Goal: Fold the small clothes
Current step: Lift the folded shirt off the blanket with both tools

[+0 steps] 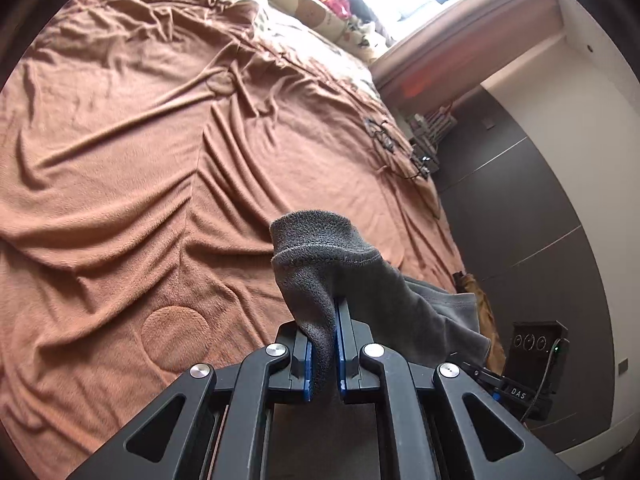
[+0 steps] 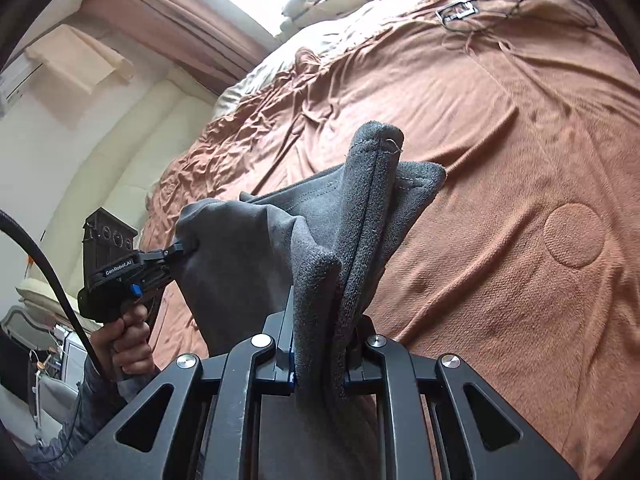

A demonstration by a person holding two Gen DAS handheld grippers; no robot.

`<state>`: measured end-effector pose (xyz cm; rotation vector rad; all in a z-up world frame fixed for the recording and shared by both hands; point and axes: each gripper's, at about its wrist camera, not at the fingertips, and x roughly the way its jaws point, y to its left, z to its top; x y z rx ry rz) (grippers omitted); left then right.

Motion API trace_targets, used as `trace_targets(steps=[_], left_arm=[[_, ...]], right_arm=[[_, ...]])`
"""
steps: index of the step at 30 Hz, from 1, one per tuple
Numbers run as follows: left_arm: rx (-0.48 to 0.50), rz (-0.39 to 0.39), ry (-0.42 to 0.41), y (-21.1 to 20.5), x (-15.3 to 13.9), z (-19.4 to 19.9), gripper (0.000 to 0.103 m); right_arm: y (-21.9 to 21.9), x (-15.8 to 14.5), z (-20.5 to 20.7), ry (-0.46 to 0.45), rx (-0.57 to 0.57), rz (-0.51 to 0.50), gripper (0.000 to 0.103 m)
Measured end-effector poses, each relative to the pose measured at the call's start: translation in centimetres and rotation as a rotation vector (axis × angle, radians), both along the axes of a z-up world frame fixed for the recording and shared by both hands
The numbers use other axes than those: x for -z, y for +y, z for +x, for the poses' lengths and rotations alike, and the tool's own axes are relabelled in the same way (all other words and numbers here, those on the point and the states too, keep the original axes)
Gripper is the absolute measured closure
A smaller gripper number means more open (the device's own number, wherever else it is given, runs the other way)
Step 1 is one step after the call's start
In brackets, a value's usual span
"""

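Note:
A small dark grey fleece garment point(image 1: 340, 264) hangs in the air above the bed, held at two corners. My left gripper point(image 1: 335, 308) is shut on one stitched corner, and the cloth bulges up past its blue pads. From the right wrist view, my right gripper point(image 2: 320, 320) is shut on a thick bunched fold of the same garment point(image 2: 360, 200), with a hemmed edge standing up over it. The left gripper point(image 2: 182, 246) shows at left in that view, pinching the far corner, a hand point(image 2: 128, 344) on its grip.
A wrinkled brown blanket point(image 1: 140, 160) covers the bed under the garment. Dark cables and a small frame point(image 2: 480, 8) lie near the pillow end. A dark wall panel point(image 1: 520, 200) and a black box with dials point(image 1: 538, 340) stand beside the bed.

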<state>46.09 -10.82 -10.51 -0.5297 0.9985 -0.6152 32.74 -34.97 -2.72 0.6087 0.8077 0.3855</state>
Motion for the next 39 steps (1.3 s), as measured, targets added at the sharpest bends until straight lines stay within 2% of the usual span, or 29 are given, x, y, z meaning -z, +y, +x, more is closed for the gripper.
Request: trace_targets(steps=[13,26,39], left_arm=[[-0.033,-0.017,-0.132,1.9,-6.3,-7.6,0.095],[-0.066,-0.042,-0.257,3.7,-11.8,-15.4,0.096],[-0.111,-0.065,-0.381,6.3,-18.0,-22.6,0.096]], right_arm=[[1.2,-5.1,-9.6,-0.128,-0.007,-0.058,0.092],[1.8,-9.0,-17.4,-0.253,-0.016,-0.093,0.093],[3.0,-12.0,-22.4,-0.376,-0.035,-0.123,0.093]])
